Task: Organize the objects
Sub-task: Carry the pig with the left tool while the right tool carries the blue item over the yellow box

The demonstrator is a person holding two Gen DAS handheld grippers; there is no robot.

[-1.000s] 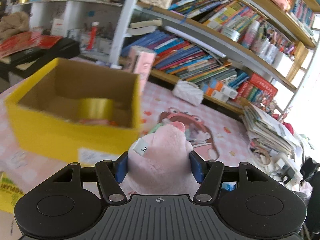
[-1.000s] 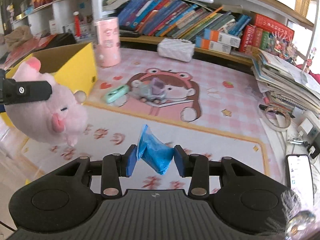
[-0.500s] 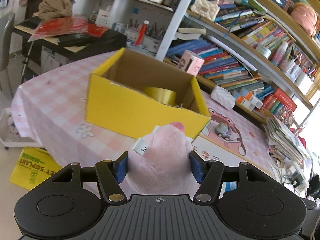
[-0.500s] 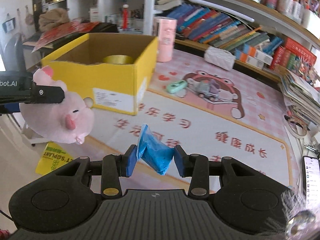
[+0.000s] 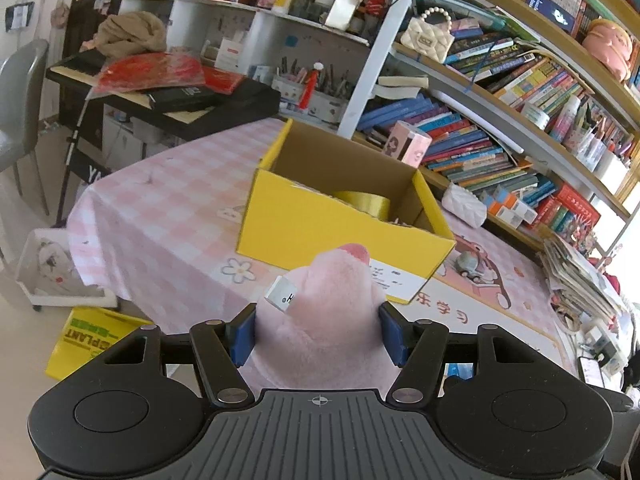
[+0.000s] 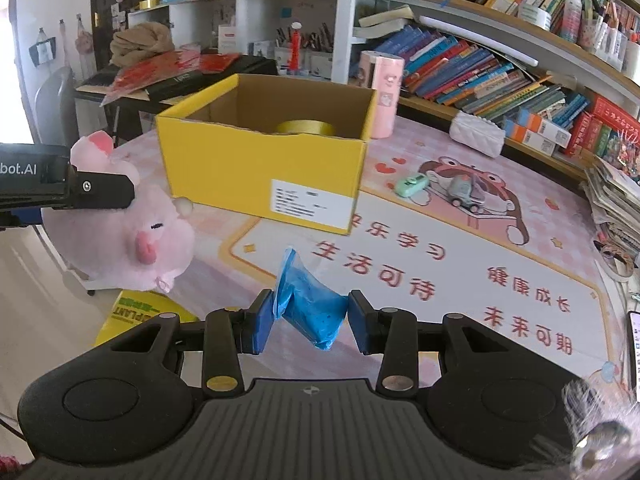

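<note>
My left gripper (image 5: pixel 318 338) is shut on a pink plush pig (image 5: pixel 328 312), held in the air near the table's front edge. The same pig (image 6: pixel 124 236) shows at the left of the right wrist view, pinched by the left gripper's black finger (image 6: pixel 100 192). My right gripper (image 6: pixel 310 320) is shut on a small blue plastic bag (image 6: pixel 310 308). An open yellow cardboard box (image 6: pixel 260 172) stands on the table ahead, with a gold tape roll (image 6: pixel 306 127) inside. In the left wrist view the yellow box (image 5: pixel 320 232) lies straight beyond the pig.
A green toy car (image 6: pixel 412 184) and a grey toy car (image 6: pixel 464 192) lie on the pink mat right of the box. A pink cylinder (image 6: pixel 380 92) stands behind it. Bookshelves (image 6: pixel 500 60) line the back. A yellow bag (image 5: pixel 92 336) lies on the floor. A phone (image 6: pixel 634 344) sits far right.
Both grippers have pulled back from the box, which now looks smaller and farther away. The table's edge and the floor have come into view. Both grips are unchanged.
</note>
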